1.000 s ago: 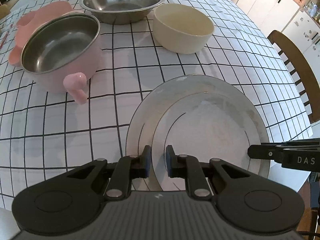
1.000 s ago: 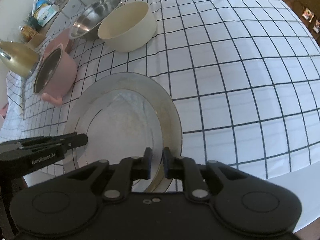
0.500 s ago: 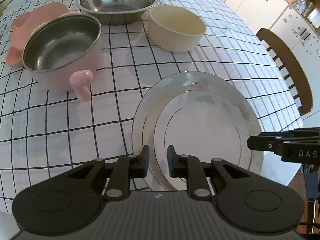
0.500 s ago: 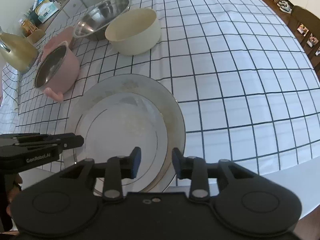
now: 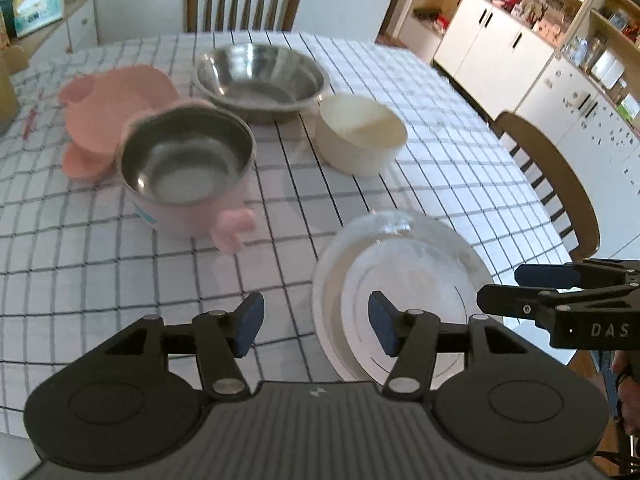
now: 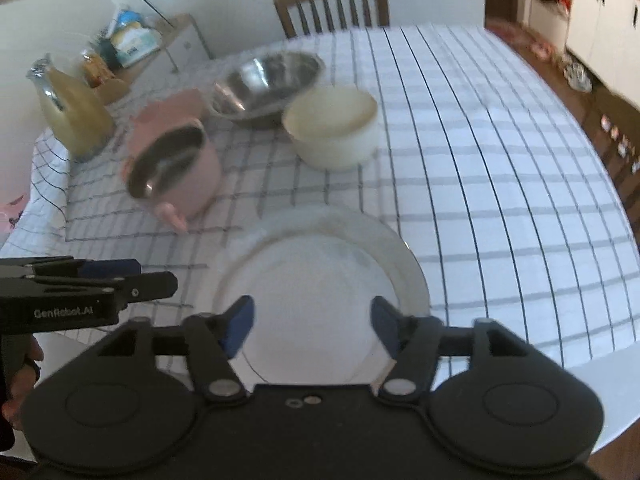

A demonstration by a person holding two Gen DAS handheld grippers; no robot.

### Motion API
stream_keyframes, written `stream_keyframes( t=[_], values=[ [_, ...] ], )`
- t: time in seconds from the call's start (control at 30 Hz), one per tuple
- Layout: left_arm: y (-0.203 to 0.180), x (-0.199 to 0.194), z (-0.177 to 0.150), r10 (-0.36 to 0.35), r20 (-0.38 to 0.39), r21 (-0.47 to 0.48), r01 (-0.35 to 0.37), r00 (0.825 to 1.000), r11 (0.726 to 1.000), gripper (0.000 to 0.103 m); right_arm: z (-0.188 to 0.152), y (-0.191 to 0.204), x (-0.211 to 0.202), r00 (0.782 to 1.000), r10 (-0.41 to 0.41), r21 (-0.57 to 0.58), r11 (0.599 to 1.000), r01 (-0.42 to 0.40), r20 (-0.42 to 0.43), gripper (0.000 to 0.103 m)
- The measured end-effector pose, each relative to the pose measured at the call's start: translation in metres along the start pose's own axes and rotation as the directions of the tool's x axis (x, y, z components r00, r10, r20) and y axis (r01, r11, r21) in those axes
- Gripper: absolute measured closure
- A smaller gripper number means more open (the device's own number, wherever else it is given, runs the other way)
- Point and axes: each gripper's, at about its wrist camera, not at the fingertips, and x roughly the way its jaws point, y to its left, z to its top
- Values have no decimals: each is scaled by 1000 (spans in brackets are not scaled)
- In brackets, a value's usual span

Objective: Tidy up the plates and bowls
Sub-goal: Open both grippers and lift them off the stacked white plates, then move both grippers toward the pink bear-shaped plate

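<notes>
Both grippers spread wide above two stacked plates near the table's front edge.

Left wrist view: the left gripper has its fingers far apart, holding nothing; the smaller plate lies inside the larger plate on the checked tablecloth, with the right gripper beside them. Farther back stand a pink pot, a steel bowl and a cream bowl. Right wrist view: the right gripper is likewise wide open and empty over the plates; the left gripper shows at the left edge.
</notes>
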Motion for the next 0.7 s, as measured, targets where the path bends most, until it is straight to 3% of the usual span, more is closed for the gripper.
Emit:
stream_keyframes(
  t=[0.33, 0.57, 0.7],
  values=[
    [25, -44, 7, 13, 144, 29, -17, 990, 999, 41, 14, 53, -21, 991, 35, -75, 997, -25, 128, 20],
    [41, -66, 17, 24, 234, 40, -34, 972, 999, 26, 27, 85, -28, 977, 57, -132, 991, -30, 207, 9],
    [53, -73, 26, 48, 268, 12, -53, 962, 999, 24, 38, 101, -26, 973, 61, -156, 987, -26, 222, 2]
  ],
)
